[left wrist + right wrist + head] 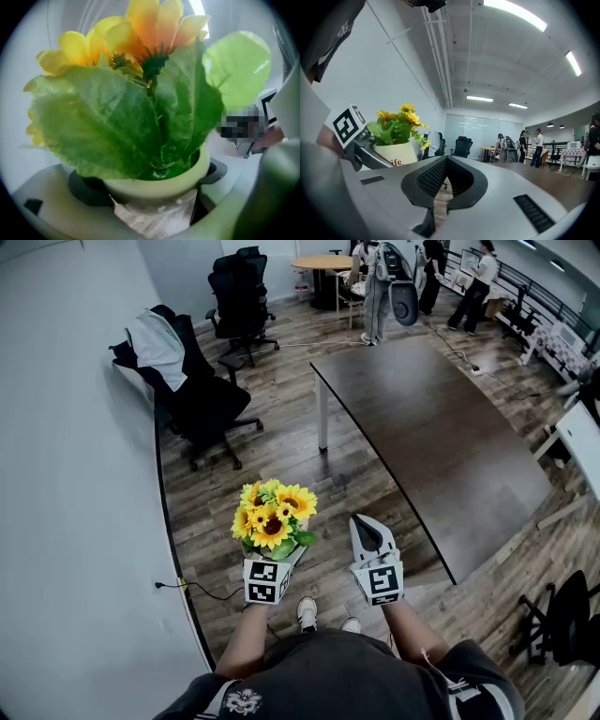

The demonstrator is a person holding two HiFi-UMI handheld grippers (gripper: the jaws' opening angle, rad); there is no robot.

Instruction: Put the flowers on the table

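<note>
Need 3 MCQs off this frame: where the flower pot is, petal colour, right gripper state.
1. Where is the sunflower pot?
A) on the dark table
B) in the left gripper, above the floor
C) on a chair
2. Petal colour?
A) red
B) yellow
C) white
3. State of the right gripper?
A) shut on the pot
B) wide open
C) shut, empty

Answers:
1 B: the jaws clamp the pot's sides, short of the table.
2 B: the sunflowers are yellow.
3 C: its jaw tips meet with nothing between them.
</note>
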